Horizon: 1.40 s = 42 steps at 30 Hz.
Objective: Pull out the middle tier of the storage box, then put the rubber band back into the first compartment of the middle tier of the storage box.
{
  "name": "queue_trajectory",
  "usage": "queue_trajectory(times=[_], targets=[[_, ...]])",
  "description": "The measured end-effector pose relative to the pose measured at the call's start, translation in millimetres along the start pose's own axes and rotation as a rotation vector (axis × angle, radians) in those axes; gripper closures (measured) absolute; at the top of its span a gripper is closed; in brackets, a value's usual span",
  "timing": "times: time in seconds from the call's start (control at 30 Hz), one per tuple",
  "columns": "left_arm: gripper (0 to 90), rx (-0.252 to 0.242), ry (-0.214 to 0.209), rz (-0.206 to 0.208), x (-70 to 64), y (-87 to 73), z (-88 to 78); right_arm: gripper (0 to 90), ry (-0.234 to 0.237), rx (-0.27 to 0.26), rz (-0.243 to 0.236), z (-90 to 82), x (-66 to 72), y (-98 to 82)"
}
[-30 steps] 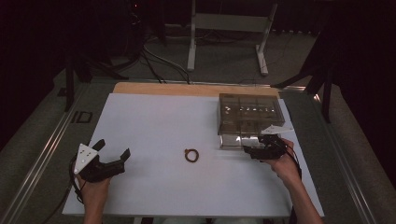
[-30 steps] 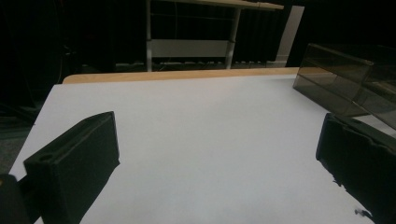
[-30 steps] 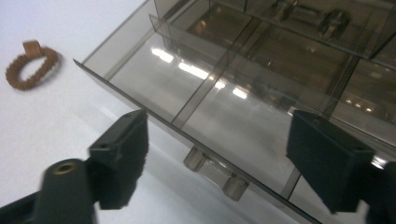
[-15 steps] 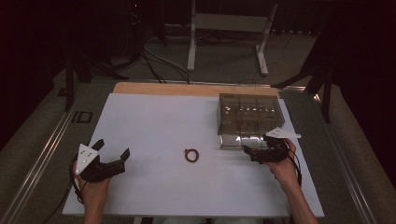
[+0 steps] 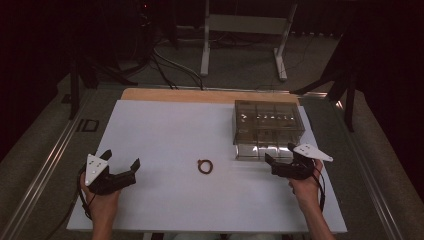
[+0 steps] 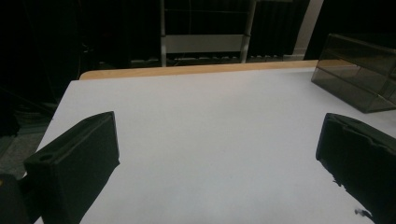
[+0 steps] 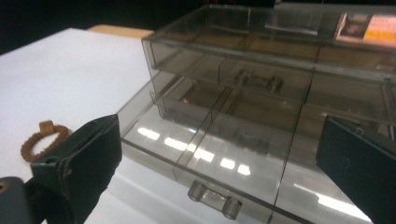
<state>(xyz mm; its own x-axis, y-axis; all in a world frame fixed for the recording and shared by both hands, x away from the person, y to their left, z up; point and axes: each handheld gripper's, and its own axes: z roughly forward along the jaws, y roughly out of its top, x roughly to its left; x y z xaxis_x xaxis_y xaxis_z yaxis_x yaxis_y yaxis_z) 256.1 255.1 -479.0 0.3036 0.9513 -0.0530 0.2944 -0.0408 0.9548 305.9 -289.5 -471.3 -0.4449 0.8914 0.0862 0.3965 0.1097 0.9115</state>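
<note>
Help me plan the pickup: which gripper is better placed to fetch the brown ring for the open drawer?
Likely the right gripper: open and empty, it sits between the brown ring and the open drawer.

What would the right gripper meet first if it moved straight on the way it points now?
Probably the pulled-out bottom drawer of the clear drawer box. The right gripper stands open just before its front, in line with the small handle. Depth is hard to judge.

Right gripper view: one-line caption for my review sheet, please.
Open right gripper faces a smoky clear plastic drawer box, its lower drawer pulled out; a brown braided ring lies on the white table.
</note>
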Motion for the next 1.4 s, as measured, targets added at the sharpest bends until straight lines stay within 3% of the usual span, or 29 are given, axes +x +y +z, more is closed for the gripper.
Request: queue_trajectory(times=[0.13, 0.17, 0.23, 0.37, 0.5, 0.6, 0.63, 0.73, 0.97, 1.2, 1.4], targets=[[0.9, 0.001, -0.005, -0.011, -2.8, 0.6, 0.1, 0.8, -0.001, -0.022, -0.007, -6.6, -0.2, 1.1], [0.9, 0.023, 0.014, -0.041, -5.3, 1.8, 0.2, 0.8, -0.006, -0.023, -0.012, -7.6, -0.1, 1.2], [0.9, 0.039, 0.016, -0.054, -6.4, 2.9, 0.1, 0.8, -0.021, -0.014, -0.026, -9.5, 0.4, 1.1], [0.8, 0.071, 0.021, -0.010, -15.7, 11.6, 2.7, 0.9, -0.006, -0.038, -0.015, -14.1, 1.2, 1.2], [0.8, 0.068, 0.007, -0.011, -18.4, 16.8, 4.2, 0.9, 0.013, -0.051, -0.016, -16.9, 1.9, 0.6], [0.9, 0.050, -0.008, -0.019, -20.4, 20.7, 5.9, 0.9, 0.019, -0.067, -0.043, -20.5, 3.3, -1.7], [0.9, 0.028, -0.008, 0.003, -22.1, 22.2, 7.4, 0.9, 0.020, -0.069, -0.043, -21.2, 3.8, -2.3], [0.9, -0.001, -0.019, 0.012, -23.9, 24.7, 9.8, 0.9, 0.026, -0.088, -0.046, -23.5, 5.3, -3.4], [0.9, -0.008, -0.060, -0.005, -26.1, 29.2, 18.0, 0.9, 0.031, -0.102, -0.056, -27.3, 6.7, -4.9], [0.8, 0.010, -0.095, -0.005, -33.6, 33.2, 29.4, 0.9, 0.025, -0.109, -0.051, -28.9, 6.1, -6.7], [0.8, 0.063, -0.104, 0.004, -38.9, 37.0, 37.2, 0.9, 0.017, -0.125, -0.040, -32.1, 4.3, -9.0]])
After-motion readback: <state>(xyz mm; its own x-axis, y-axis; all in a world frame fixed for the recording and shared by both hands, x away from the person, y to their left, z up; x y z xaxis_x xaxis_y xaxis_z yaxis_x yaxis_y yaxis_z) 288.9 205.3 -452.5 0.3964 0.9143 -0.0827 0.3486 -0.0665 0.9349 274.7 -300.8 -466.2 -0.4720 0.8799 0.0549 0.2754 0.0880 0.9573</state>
